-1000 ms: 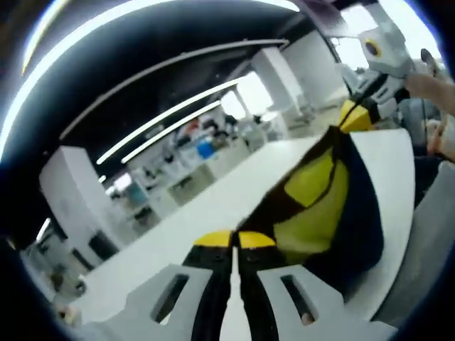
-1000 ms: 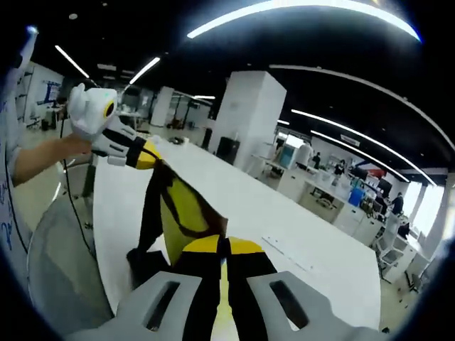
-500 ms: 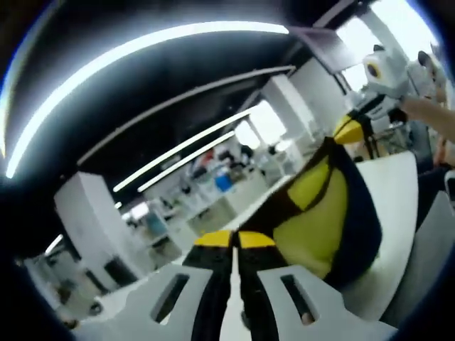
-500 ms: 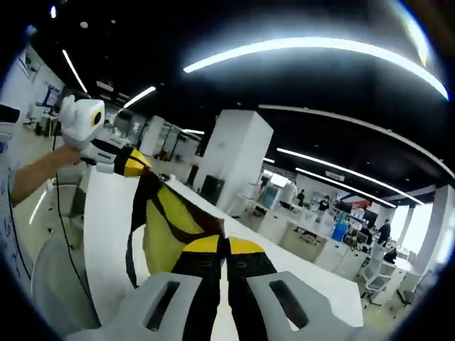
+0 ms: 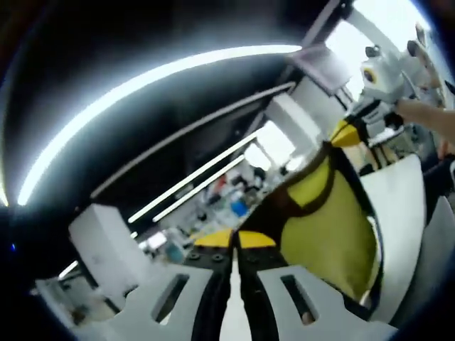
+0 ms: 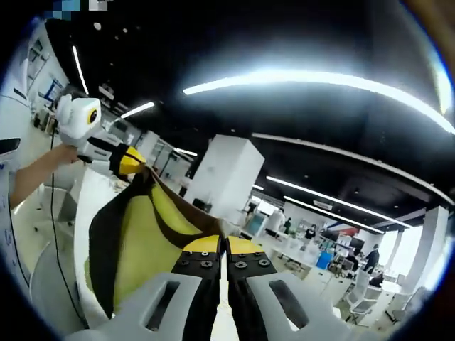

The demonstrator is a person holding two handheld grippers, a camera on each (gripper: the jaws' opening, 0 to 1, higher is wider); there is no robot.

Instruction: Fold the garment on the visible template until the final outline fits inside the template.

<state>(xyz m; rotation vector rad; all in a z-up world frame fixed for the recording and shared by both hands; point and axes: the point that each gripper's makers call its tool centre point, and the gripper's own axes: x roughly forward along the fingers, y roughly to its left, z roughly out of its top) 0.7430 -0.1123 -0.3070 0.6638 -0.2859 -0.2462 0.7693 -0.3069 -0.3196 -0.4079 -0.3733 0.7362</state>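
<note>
Both cameras have tipped up since a second ago, so more ceiling light strips show and less white worktop (image 5: pixel 402 206), while the yellow-and-dark garment (image 5: pixel 323 227) now spreads wider, held off the worktop. Left gripper (image 5: pixel 235 239) at lower centre of its view and right gripper (image 6: pixel 220 245) at lower centre of its own each have jaws pressed together on a top edge of the garment, which hangs stretched between them. Worktop edge runs down the right of the left view; open office room lies beyond.
</note>
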